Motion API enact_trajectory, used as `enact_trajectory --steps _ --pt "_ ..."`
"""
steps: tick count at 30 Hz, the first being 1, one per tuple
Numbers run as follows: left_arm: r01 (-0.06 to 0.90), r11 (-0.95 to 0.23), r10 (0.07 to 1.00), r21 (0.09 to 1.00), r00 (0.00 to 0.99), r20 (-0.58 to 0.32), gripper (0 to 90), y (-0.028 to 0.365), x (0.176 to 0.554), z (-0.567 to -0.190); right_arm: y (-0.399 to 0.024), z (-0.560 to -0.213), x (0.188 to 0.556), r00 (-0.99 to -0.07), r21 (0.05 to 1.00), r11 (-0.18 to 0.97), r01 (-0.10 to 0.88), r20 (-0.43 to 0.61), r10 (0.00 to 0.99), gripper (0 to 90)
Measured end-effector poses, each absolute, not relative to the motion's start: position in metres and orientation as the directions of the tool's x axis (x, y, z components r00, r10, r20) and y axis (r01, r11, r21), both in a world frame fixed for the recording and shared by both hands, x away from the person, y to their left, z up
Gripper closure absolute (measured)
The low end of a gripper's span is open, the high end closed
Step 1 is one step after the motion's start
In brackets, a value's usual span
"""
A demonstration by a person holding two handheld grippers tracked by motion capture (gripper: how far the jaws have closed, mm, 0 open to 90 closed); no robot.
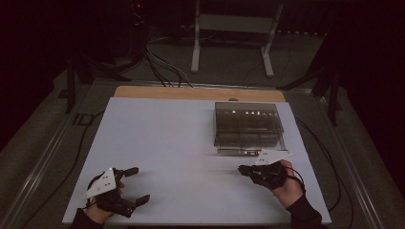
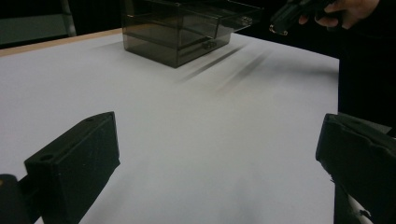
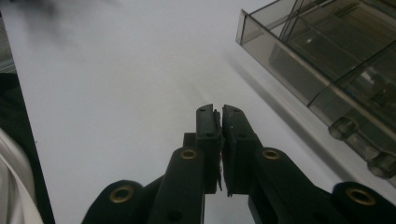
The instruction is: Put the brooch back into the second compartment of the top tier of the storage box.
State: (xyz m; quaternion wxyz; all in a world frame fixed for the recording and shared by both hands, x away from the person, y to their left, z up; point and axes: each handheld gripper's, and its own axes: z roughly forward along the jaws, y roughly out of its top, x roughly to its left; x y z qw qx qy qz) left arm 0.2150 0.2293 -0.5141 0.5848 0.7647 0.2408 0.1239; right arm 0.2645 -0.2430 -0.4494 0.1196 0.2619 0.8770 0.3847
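Observation:
A smoky see-through drawer box point(image 1: 248, 125) stands on the white table point(image 1: 167, 133), right of the middle toward the back. My right gripper point(image 1: 241, 169) sits just in front of it, pointing left, its jaws pressed together with nothing between them point(image 3: 220, 112). In the right gripper view the box point(image 3: 327, 51) lies to the right, with round drawer knobs point(image 3: 345, 128) facing the near side. My left gripper point(image 1: 139, 184) rests at the near left corner, jaws spread wide and empty point(image 2: 217, 154). From there the box point(image 2: 182, 28) and the right gripper point(image 2: 285, 18) appear far off.
A strip of wooden tabletop point(image 1: 191, 93) shows behind the white sheet. A white metal stand point(image 1: 234, 24) and cables point(image 1: 162, 67) lie on the floor beyond. A dark sleeve point(image 2: 364, 70) borders the table's right side in the left gripper view.

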Motion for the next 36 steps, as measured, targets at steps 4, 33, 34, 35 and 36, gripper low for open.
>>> enact_trajectory --steps 4,33,34,35,36 --pt "0.223 -0.197 0.515 0.955 0.852 -0.093 0.6 0.229 0.215 -0.514 -0.243 -0.445 0.265 -0.834 0.740 0.567 0.362 -0.014 0.552 86.2" --pt "0.222 -0.201 0.516 0.954 0.852 -0.089 0.6 0.230 0.215 -0.514 -0.247 -0.410 0.276 -0.816 0.778 0.543 0.315 -0.070 0.574 86.1" --pt "0.220 -0.203 0.515 0.954 0.853 -0.087 0.6 0.230 0.215 -0.514 -0.247 -0.408 0.277 -0.815 0.779 0.543 0.315 -0.071 0.575 86.1" --pt "0.219 -0.205 0.515 0.954 0.853 -0.085 0.6 0.230 0.215 -0.514 -0.247 -0.407 0.277 -0.815 0.780 0.543 0.311 -0.075 0.575 86.1" --pt "0.221 -0.202 0.516 0.954 0.852 -0.088 0.6 0.230 0.215 -0.514 -0.246 -0.405 0.278 -0.815 0.783 0.542 0.306 -0.079 0.574 86.1"
